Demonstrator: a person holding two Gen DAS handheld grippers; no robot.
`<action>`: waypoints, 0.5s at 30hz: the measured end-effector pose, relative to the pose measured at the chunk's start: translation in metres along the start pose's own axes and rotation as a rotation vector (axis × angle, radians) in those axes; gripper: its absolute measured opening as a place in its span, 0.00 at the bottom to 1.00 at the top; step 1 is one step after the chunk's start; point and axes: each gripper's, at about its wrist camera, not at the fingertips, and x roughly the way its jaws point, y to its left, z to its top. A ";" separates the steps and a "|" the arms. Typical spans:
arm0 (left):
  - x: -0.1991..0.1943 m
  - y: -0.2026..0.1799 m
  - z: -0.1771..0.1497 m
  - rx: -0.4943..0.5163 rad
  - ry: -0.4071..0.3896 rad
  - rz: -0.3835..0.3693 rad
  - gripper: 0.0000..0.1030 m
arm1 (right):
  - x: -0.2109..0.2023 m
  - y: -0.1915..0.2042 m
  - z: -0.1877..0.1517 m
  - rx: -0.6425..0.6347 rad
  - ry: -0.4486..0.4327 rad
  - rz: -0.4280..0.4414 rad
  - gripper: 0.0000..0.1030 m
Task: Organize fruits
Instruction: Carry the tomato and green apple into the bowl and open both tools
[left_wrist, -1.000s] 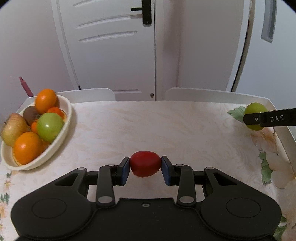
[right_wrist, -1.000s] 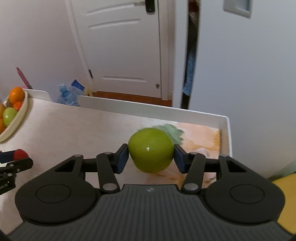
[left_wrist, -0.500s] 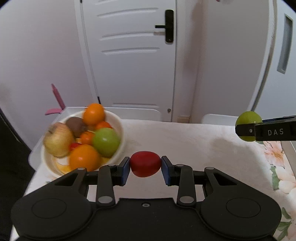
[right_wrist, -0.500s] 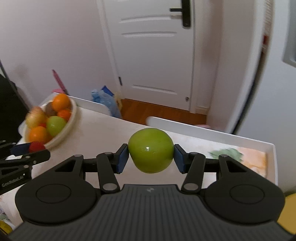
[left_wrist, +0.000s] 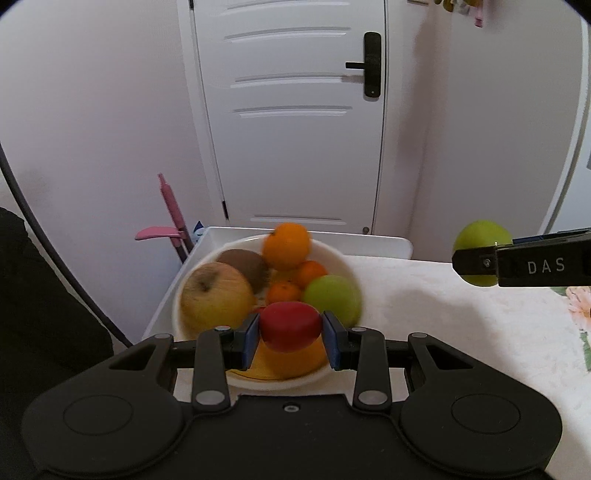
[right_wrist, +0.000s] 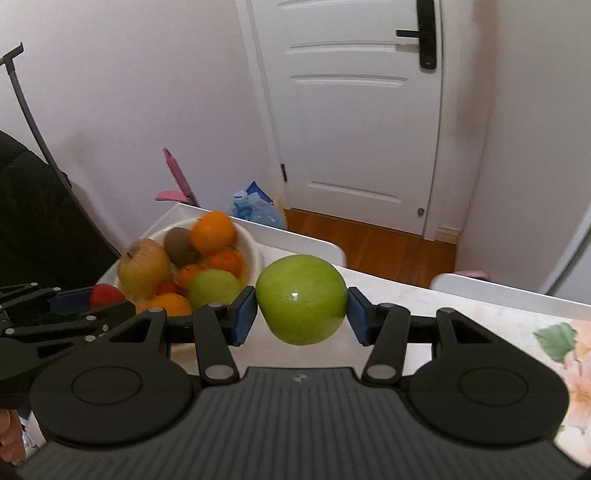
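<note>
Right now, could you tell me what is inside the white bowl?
The bowl holds a yellowish apple, a kiwi, several oranges and a green apple. The red fruit hides what lies beneath.

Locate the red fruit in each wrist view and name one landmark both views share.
Left wrist view: the red fruit sits low at centre, clamped in the left claw, in front of the bowl.
Right wrist view: it shows at far left, partly hidden by the left claw.
Shared landmark: the bowl.
</note>
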 end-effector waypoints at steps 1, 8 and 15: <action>0.002 0.006 0.000 0.003 0.000 -0.002 0.38 | 0.002 0.006 0.001 -0.001 0.001 0.001 0.65; 0.022 0.039 -0.001 0.043 0.013 -0.016 0.38 | 0.022 0.044 0.007 0.001 0.010 -0.007 0.65; 0.050 0.055 -0.011 0.104 0.047 -0.034 0.38 | 0.042 0.062 0.012 0.008 0.018 -0.022 0.65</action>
